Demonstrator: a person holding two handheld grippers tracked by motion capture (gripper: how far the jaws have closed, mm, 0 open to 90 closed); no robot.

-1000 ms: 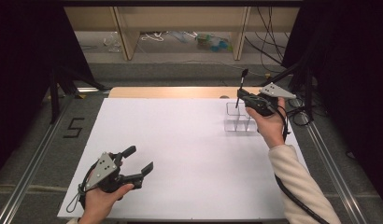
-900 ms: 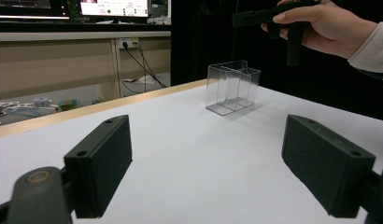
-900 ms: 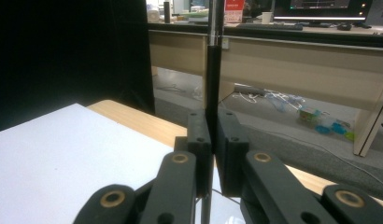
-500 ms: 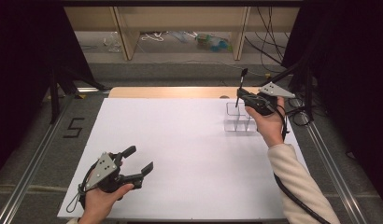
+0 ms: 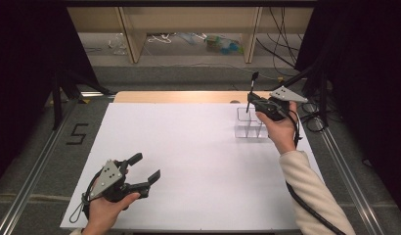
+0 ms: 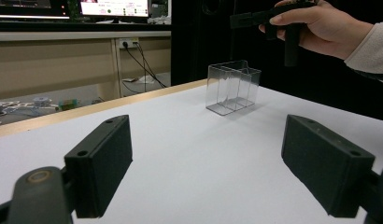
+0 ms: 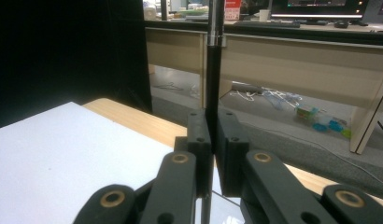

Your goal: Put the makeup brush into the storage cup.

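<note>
Right gripper, clamped on an upright black brush, hangs directly above clear divided holder near tabletop's far right edge; left gripper wide, empty, near front-left corner.

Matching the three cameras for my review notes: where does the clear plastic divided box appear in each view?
High view: the clear plastic divided box stands on the white table, right of centre toward the far edge, just below the right gripper.
Left gripper view: upper centre, standing beyond the open jaws.
Right gripper view: I cannot make it out with confidence.
Shared landmark: the slim black brush clamped upright in the right gripper.
</note>
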